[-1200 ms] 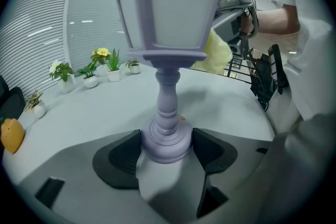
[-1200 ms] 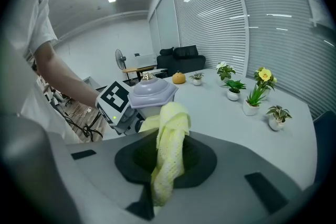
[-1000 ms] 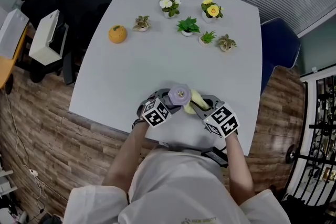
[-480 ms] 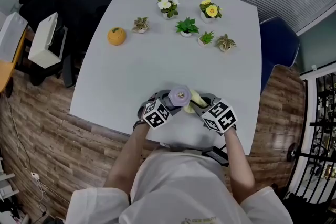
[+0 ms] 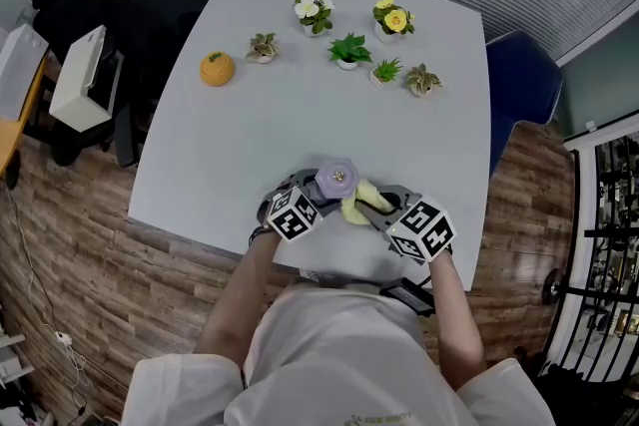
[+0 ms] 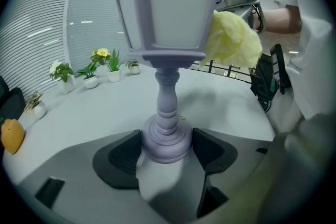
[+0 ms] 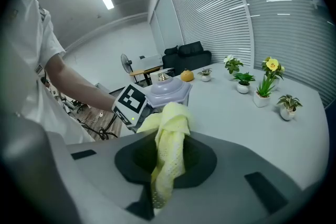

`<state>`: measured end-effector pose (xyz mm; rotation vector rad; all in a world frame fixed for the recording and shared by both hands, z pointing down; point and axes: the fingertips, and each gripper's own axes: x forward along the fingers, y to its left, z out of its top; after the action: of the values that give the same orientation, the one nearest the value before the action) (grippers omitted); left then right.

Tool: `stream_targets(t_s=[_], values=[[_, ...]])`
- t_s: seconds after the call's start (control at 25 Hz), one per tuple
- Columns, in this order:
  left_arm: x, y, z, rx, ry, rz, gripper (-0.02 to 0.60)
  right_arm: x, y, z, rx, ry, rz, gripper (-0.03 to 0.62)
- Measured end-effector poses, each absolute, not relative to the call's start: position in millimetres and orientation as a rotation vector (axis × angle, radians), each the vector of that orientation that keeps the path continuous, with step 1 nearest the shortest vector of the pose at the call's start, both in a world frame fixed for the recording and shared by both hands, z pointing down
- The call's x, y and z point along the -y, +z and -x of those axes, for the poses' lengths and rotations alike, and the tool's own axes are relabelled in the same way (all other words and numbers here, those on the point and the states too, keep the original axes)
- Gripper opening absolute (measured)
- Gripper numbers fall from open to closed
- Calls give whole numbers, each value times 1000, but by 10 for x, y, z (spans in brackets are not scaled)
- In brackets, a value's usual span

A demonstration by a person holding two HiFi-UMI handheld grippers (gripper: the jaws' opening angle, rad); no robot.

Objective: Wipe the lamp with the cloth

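Clamps lamp [image 6: 167, 34] by round base in left gripper [image 6: 167, 148], upright near worktop [image 5: 300, 115] front edge. Pinches limp yellow cloth [image 7: 169, 134] in right gripper [image 7: 165, 160], bunched against shade. Probably light, rigid, top-heavy: better gripped low.

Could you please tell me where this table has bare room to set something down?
The wide middle of the table, between the plant row and the lamp, is bare; so is the left side near the orange ornament. The near edge is crowded: the left gripper holds the lamp, the right gripper the cloth.
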<state>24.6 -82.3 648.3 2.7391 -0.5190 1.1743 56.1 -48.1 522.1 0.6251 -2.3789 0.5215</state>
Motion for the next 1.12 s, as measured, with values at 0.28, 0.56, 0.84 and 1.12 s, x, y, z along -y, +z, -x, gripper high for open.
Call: stream_targets(t_s=[0.28,0.56,0.84,1.12], values=[[829,6489,-259,519,1174,-2739,301,488,5249,-542,2375,516,-612,48],[831,6477,-259,520,1170,-2739,301,565,5411,-468,2340,522,-574,48],[856,6462,-258,523,1165,-2755,301,643,5572,-468,2323,566,-568,48],[831,6467,-244,523,1163,-2752,301,663,5655,-397,2306,569,-552,48]])
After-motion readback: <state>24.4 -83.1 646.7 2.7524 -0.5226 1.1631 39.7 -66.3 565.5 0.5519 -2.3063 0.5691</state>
